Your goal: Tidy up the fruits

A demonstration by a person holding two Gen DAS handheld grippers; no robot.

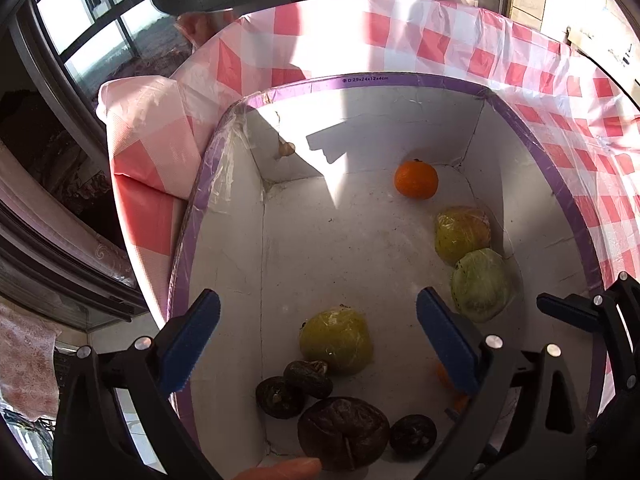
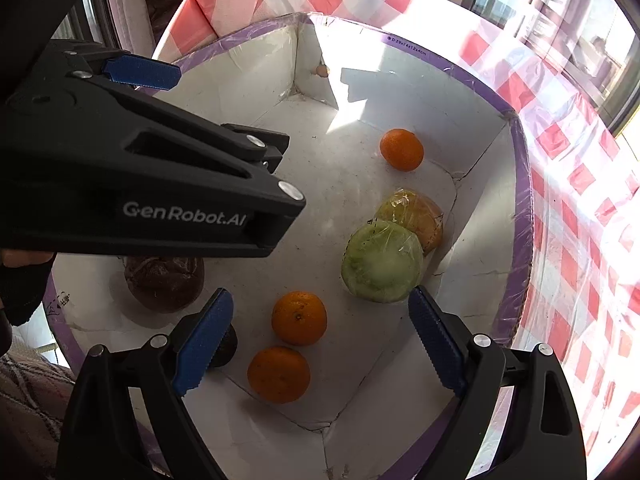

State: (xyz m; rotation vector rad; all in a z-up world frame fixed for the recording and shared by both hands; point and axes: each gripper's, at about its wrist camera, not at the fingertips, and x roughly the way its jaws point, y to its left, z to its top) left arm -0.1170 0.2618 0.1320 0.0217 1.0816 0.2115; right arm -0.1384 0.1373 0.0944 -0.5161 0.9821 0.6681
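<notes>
your left gripper has its blue pads spread wide with nothing pinched; a yellow-green wrapped fruit lies on the box floor between and below them, untouched. your right gripper is spread just as wide and grips nothing, with two oranges resting on the floor in the gap between its fingers, one just in front of the other. both tools tilt steeply down into the white cardboard box with the purple rim, side by side, your left one crossing the upper left of the right wrist view. just past your right pads a pale green wrapped fruit touches a yellow-orange wrapped fruit against the right wall, and a third orange sits alone near the far corner. dark wrinkled fruits cluster at the near left end, below your left fingers. the box stands on a red and white checked cloth.
</notes>
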